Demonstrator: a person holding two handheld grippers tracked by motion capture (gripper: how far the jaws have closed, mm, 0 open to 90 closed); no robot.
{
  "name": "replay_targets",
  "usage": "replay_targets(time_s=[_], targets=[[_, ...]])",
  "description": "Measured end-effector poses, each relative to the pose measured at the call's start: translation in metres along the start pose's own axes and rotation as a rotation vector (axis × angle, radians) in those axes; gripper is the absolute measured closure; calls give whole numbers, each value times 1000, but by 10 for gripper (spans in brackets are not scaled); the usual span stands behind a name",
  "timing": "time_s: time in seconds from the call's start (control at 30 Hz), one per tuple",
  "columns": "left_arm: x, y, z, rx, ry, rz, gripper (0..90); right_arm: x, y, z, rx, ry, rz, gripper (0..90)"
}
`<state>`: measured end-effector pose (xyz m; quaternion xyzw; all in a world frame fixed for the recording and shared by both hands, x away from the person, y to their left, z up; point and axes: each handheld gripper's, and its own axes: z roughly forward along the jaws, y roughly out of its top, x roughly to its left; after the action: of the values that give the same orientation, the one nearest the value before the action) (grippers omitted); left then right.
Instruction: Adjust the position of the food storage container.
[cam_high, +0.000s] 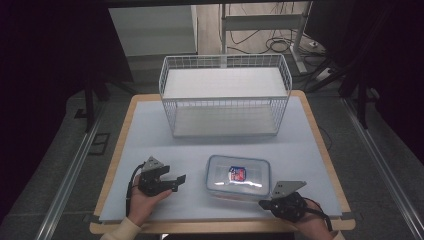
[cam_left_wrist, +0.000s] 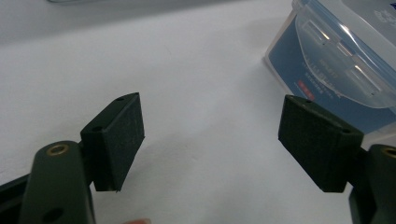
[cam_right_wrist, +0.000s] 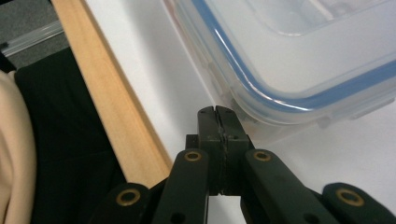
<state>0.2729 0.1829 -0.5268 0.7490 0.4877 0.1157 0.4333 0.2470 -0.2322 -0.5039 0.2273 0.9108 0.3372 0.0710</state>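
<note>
A clear plastic food box (cam_high: 238, 177) with a blue-rimmed lid and a red and blue label lies flat on the pale mat near the front. My left gripper (cam_high: 176, 182) rests to its left, open, its pads (cam_left_wrist: 116, 140) wide apart with bare mat between them; the box (cam_left_wrist: 341, 60) sits beyond the right pad. My right gripper (cam_high: 263, 203) is at the box's front right corner, shut with nothing held. In the right gripper view its closed tips (cam_right_wrist: 218, 114) sit just short of the box's corner (cam_right_wrist: 280, 70).
A white wire basket (cam_high: 225, 95) with a white shelf liner stands at the back of the mat. The table's wooden edge (cam_right_wrist: 116, 107) runs close beside my right gripper. Dark floor and cables lie beyond the table.
</note>
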Motion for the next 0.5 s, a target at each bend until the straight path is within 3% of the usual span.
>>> replay_targets(time_s=[0.3,0.5], targets=[[1,0,0,-3,4,1,226,-20,4,4,-22,-19,15,899],[1,-1,0,-3,4,0,226,-22,4,2,-38,-18,17,899]])
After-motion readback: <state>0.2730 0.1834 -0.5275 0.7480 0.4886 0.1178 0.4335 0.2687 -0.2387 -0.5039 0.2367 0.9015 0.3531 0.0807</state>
